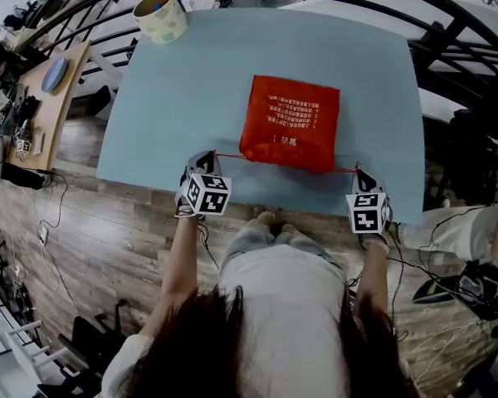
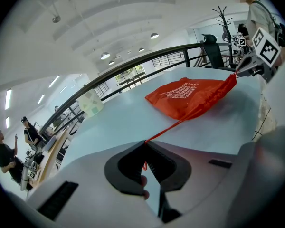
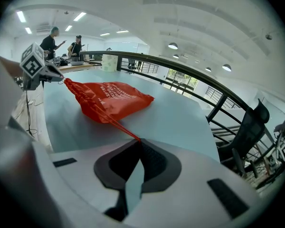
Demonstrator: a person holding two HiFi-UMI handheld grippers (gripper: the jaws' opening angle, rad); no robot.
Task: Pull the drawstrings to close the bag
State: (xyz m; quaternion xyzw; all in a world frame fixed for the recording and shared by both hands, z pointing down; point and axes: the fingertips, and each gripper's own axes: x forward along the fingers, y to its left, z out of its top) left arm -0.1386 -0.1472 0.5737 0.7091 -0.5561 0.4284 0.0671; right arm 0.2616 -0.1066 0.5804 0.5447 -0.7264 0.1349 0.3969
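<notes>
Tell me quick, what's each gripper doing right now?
Left gripper: closed on the left drawstring.
Right gripper: closed on the right drawstring.

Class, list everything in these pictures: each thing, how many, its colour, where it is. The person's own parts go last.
bag: one, red, white print, on the table.
table: one, light blue, before the person.
left drawstring: one, red, taut from the bag's left corner.
right drawstring: one, red, taut from the bag's right corner.
cup: one, pale, patterned, table's far left corner.
railing: one, black, beyond the table.
side table: one, wooden, left of the table.
plate: one, blue, on the side table.
left gripper: one, grey, shut on left drawstring.
right gripper: one, grey, shut on right drawstring.
</notes>
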